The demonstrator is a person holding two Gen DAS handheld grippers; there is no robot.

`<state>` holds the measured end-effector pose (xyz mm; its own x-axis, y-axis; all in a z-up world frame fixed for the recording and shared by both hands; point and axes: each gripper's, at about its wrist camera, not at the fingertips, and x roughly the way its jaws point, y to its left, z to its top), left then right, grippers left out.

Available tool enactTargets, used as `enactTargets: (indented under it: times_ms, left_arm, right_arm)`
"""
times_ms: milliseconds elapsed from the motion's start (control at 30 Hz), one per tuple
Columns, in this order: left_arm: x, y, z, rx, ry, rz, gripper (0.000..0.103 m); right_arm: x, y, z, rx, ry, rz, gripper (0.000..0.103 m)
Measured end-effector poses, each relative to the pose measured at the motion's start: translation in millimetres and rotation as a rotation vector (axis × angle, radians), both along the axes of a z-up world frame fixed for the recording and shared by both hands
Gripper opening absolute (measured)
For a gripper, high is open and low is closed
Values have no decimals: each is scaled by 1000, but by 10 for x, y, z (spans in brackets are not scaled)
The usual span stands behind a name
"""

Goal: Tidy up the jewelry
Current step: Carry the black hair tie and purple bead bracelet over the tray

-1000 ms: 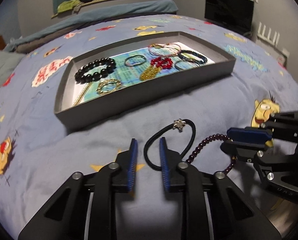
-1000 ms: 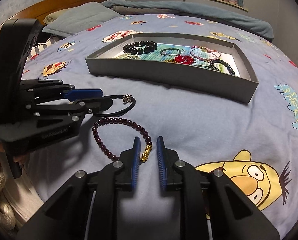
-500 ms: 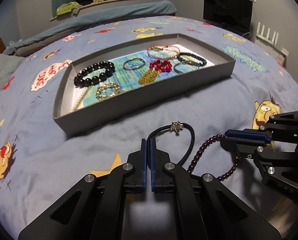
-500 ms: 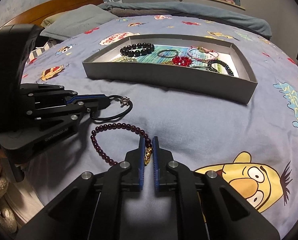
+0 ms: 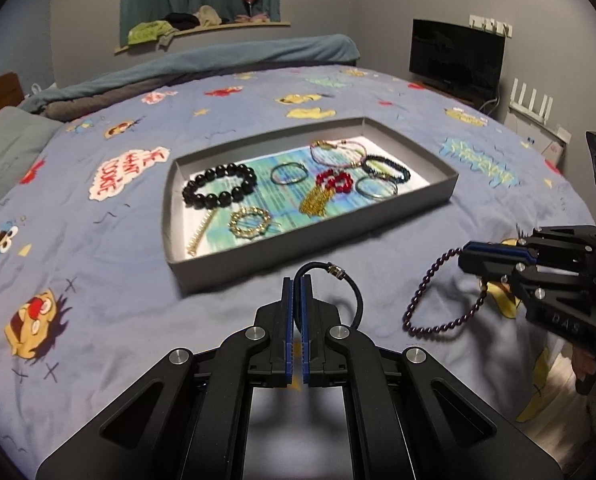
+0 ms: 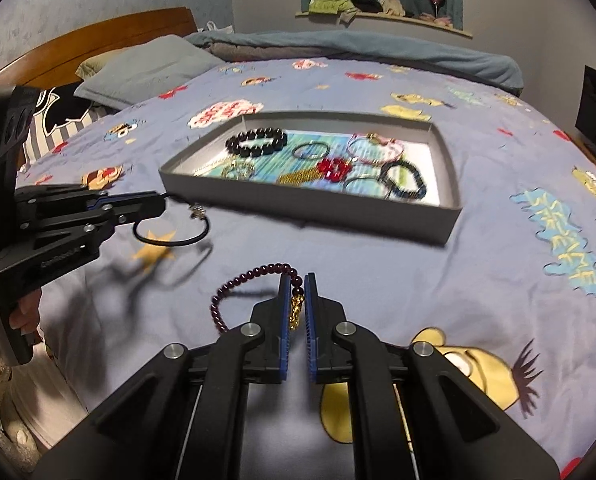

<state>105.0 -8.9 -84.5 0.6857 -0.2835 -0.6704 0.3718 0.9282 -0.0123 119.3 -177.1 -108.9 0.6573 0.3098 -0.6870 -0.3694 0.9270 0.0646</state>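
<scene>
**Black cord and purple beads lifted, tray ahead**

Black cord bracelet (image 5: pixel 344 286) is pinched in the closed left gripper (image 5: pixel 297 280), its loop hanging to the right, apparently clear of the bedspread (image 5: pixel 98 288). Purple bead bracelet (image 6: pixel 250 280) hangs from the right gripper (image 6: pixel 297 280), clamped at its gold charm. Grey tray (image 5: pixel 298 240) lies straight ahead of both, long axis crosswise; the left gripper looks nearer to its front wall, though fisheye distortion makes this uncertain.
</scene>
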Motion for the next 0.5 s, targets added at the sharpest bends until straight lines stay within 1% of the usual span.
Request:
enactTargets:
  times_ms: [100,167,267,500]
  left_arm:
    - [-31,54,74,-12,-18,-3,4]
    - [-73,105,148,-29,-45,-12,4]
    - [-99,163,227,-30,-76,-8,4]
    - [29,250,332,-24,-78,23,4]
  right_arm:
    - [-9,-31,120,4,-31,-6,7]
    - [-11,-51,200,3,-53,-9,7]
    - [7,-90,293,3,-75,-14,7]
    - [124,-140,511,-9,-131,-23,7]
